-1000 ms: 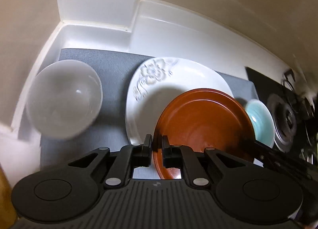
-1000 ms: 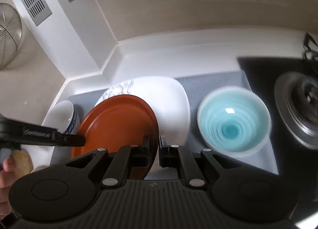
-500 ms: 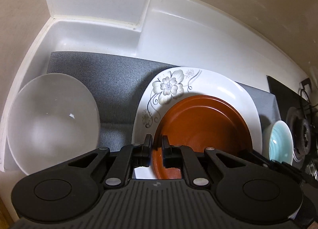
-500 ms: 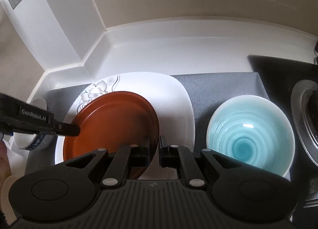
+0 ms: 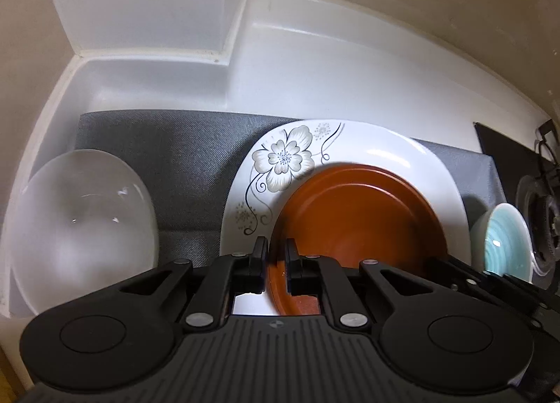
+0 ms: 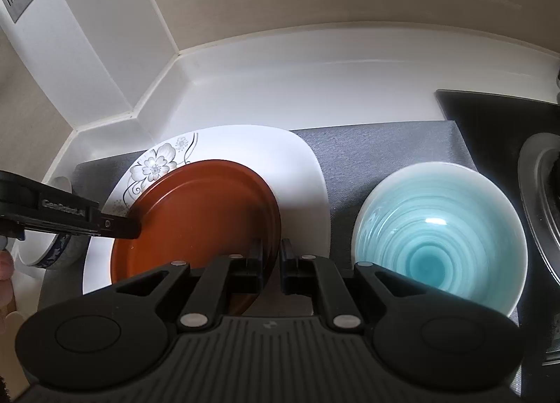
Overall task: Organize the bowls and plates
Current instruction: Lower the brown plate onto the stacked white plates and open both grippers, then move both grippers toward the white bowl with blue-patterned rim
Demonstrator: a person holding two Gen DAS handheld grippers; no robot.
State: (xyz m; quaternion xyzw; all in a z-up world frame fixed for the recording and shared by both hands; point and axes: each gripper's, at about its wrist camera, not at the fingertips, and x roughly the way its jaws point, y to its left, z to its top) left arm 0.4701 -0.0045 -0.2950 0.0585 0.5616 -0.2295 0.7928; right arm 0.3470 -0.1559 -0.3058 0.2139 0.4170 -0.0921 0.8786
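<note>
You hold the brown plate (image 6: 196, 214) pinched by both tools, left tool (image 5: 276, 264) and right tool (image 6: 271, 261), over the floral plate (image 5: 367, 147); next, release.

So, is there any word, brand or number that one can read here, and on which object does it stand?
"GenRobot.AI" (embossed, faint, partly a guess): on the side of the left gripper, right wrist view.
No other text is readable; the small emblem on each gripper body carries no letters, and the white plate bears only a flower drawing.
</note>
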